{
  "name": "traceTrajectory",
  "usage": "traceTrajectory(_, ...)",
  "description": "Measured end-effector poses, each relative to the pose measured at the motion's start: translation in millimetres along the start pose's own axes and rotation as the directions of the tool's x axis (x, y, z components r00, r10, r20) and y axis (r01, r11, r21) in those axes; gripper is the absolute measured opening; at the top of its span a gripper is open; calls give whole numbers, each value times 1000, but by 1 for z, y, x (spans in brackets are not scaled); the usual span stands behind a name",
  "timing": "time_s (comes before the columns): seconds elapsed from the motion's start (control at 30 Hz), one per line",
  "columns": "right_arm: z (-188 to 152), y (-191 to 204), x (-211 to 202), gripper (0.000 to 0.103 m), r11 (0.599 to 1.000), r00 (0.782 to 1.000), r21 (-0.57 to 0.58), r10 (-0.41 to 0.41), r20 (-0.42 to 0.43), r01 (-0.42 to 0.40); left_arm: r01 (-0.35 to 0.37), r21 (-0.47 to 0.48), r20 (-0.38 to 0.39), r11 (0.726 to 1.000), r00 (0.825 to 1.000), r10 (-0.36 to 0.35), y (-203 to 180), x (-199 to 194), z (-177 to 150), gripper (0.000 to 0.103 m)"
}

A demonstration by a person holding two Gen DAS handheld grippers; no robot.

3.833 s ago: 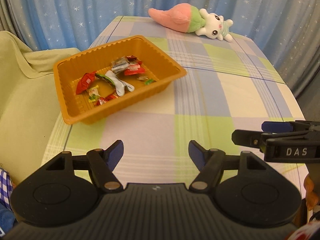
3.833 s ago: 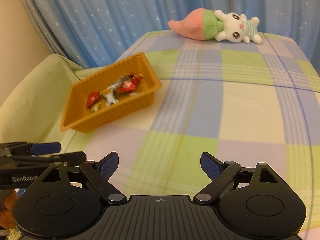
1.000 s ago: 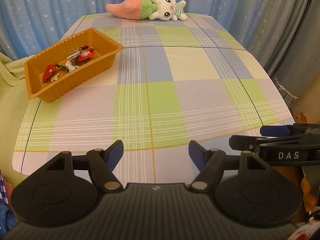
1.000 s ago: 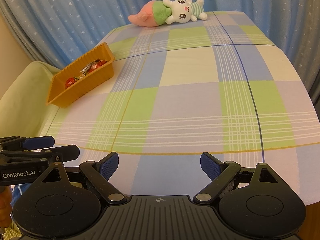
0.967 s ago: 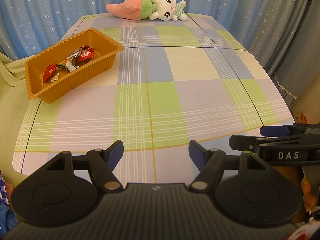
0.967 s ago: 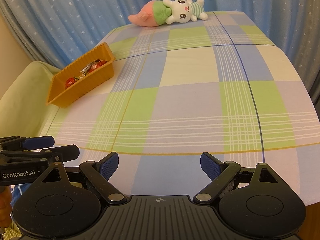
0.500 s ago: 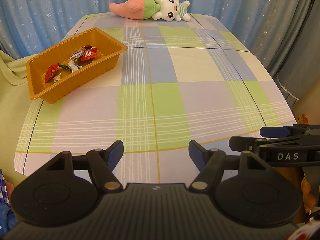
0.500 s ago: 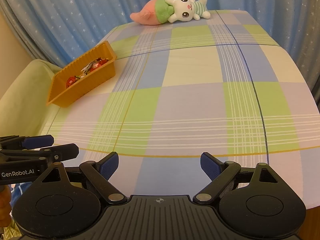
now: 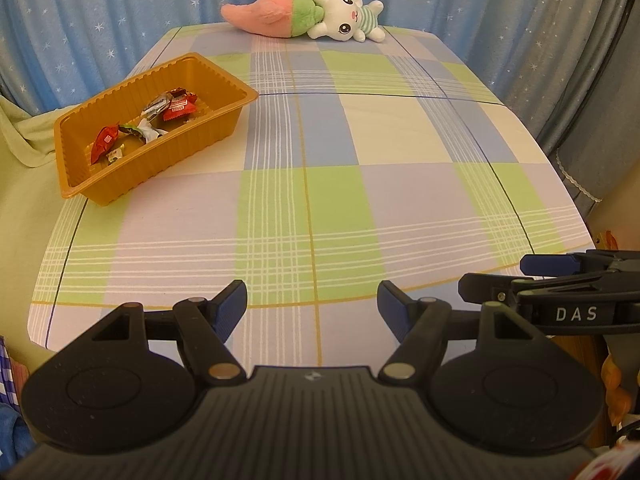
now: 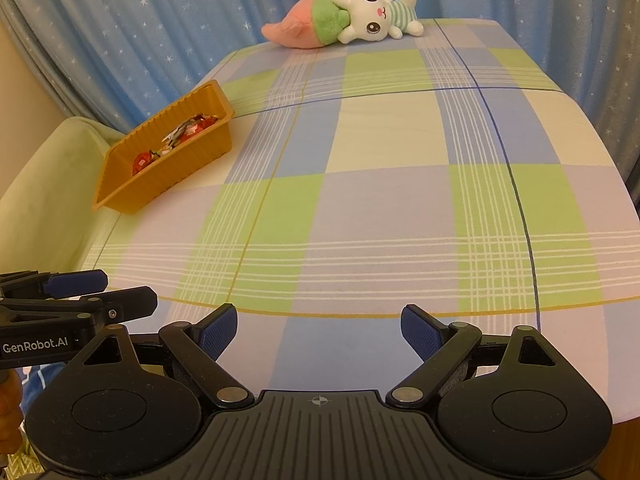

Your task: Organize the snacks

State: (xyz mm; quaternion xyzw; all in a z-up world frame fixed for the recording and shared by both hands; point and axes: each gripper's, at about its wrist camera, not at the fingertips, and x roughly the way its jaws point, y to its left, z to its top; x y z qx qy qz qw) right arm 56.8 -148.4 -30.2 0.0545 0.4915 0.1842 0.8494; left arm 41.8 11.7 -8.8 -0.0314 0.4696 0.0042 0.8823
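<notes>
An orange plastic tray [image 9: 192, 152] [image 10: 184, 160] stands at the far left of the checked tablecloth. Several wrapped snacks [image 9: 154, 122] [image 10: 176, 140] lie inside it, red, silver and green. My left gripper [image 9: 312, 308] hovers open over the table's near edge, nothing between its blue pads. My right gripper [image 10: 318, 330] is open too, empty, beside it at the near edge. Each gripper shows in the other's view: the right one [image 9: 560, 280] at the right margin, the left one [image 10: 80, 292] at the left margin. Both are far from the tray.
A pink, green and white plush toy [image 9: 304, 16] [image 10: 340, 20] lies at the table's far edge. Blue starred curtains [image 9: 100, 20] hang behind. A pale green cushion [image 10: 44, 184] sits left of the table. The checked cloth [image 9: 360, 180] stretches between grippers and tray.
Since nearly four seconds ago both grippers drew back from the tray to the near edge. Over the last second the views shifted only slightly; the jaws kept the same width.
</notes>
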Motion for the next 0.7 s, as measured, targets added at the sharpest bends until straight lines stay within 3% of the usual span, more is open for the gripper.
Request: traceTrajectory(0.7,6,2,8,89,1000,1000,-4,3,-13,-3,-7,-7,-9,1000,1000,7,3,6,6,71)
